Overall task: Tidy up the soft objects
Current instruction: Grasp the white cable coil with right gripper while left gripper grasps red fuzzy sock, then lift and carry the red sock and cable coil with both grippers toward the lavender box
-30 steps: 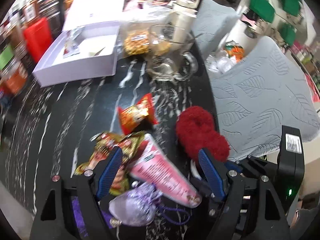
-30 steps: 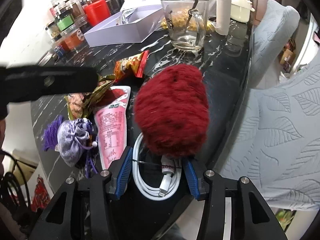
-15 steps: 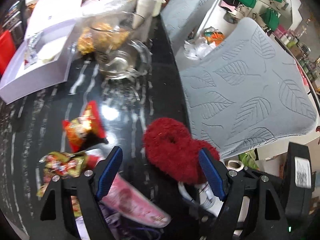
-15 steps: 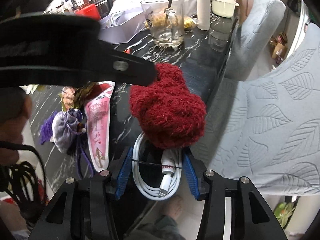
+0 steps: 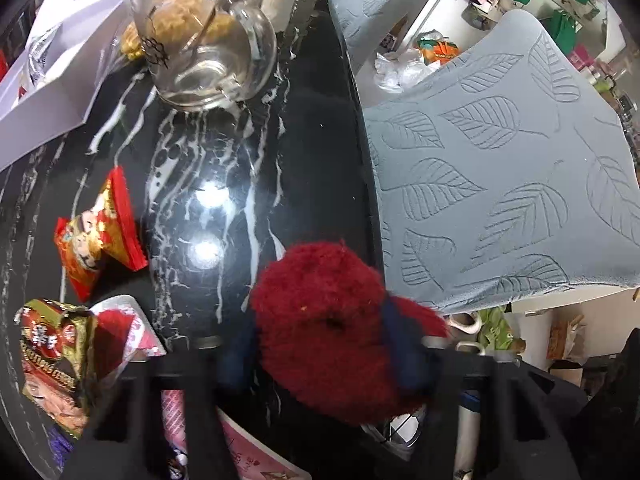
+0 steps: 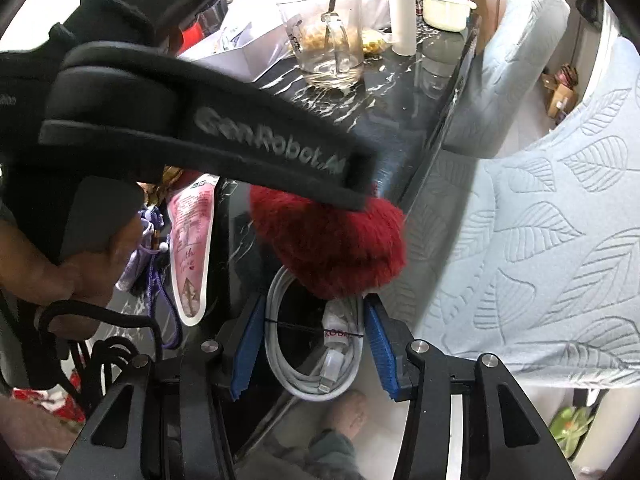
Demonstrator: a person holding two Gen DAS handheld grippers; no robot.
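red fuzzy thing [image 5: 328, 320]: parked right at the surface [image 5: 304, 168] edge, beside the grey chair cushion [image 5: 500, 184].
open room: bare dark stretch seen toward the glass mug [image 5: 200, 40].
left gripper [image 5: 320, 356]: tilted steeply down, fingers closing around the fuzzy thing.
right gripper [image 6: 308, 348]: fingers held apart around a coiled white cable [image 6: 316, 356], touching not confirmed.
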